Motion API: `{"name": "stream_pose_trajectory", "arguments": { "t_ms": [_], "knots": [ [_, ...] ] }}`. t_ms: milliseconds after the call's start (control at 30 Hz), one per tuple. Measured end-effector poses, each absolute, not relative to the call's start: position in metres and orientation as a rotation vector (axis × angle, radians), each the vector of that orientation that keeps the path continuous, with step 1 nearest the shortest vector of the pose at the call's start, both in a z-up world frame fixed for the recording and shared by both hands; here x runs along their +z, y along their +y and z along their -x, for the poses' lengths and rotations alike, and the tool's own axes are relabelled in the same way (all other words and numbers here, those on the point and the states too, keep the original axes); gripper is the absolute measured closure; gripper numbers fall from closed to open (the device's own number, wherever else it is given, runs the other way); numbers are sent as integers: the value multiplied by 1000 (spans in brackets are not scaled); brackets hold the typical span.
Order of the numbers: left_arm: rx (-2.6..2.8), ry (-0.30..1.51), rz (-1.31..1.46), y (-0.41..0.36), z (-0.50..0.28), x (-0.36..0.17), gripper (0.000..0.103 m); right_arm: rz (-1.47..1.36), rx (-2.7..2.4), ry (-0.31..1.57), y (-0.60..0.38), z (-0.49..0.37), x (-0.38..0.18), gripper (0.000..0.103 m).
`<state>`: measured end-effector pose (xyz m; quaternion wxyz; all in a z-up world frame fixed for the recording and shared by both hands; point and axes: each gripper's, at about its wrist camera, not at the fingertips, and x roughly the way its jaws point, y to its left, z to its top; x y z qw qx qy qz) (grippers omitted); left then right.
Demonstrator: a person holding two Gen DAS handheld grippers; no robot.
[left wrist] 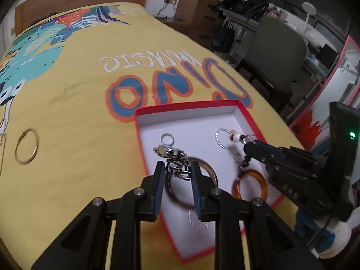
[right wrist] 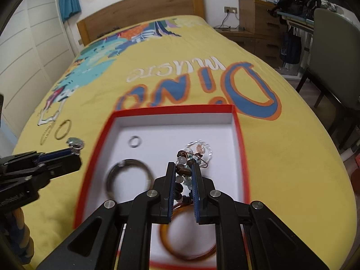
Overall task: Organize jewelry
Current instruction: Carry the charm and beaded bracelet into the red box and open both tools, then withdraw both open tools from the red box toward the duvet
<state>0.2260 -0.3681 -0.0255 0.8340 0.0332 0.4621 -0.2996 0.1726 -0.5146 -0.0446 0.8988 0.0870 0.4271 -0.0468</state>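
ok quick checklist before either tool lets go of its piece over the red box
1. Left tool shut on the silver watch: ok.
2. Right tool shut on the beaded bracelet: ok.
3. Bracelet above the red box: ok.
4. Watch above the box: cannot tell; the views disagree.
5. Amber bangle lies below the bracelet: not ok for a clear drop.
6. Gold bangle remains on the bedspread: not ok.

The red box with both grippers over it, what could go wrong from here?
1. The right hand-held gripper pinches the beaded bracelet above the clear hoop; dropped there, the beads could tangle with it.
2. The left hand-held gripper holds a silver watch near the red box edge; released early, it may land on the yellow bedspread.
3. The gold ring outside the box could be overlooked.
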Motion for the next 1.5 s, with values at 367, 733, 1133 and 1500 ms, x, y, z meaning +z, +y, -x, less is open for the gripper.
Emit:
{"name": "stream_pose_trajectory", "arguments": {
  "t_ms": [367, 733, 1133, 1500],
  "knots": [
    [-558, 1028, -135, -397, -261, -66, 81, -142, -82, 935, -527, -188, -77, 89],
    [-579, 1024, -135, -393, -250, -52, 73, -149, -92, 921, -531, -176, -65, 78],
    [-592, 959, -73, -332, -187, 0, 72, -165, -94, 849, -508, -128, -13, 72],
    [-437, 947, -83, -204, -113, 15, 72, -177, -1, 815, -435, -71, 18, 68]
  ]
}}
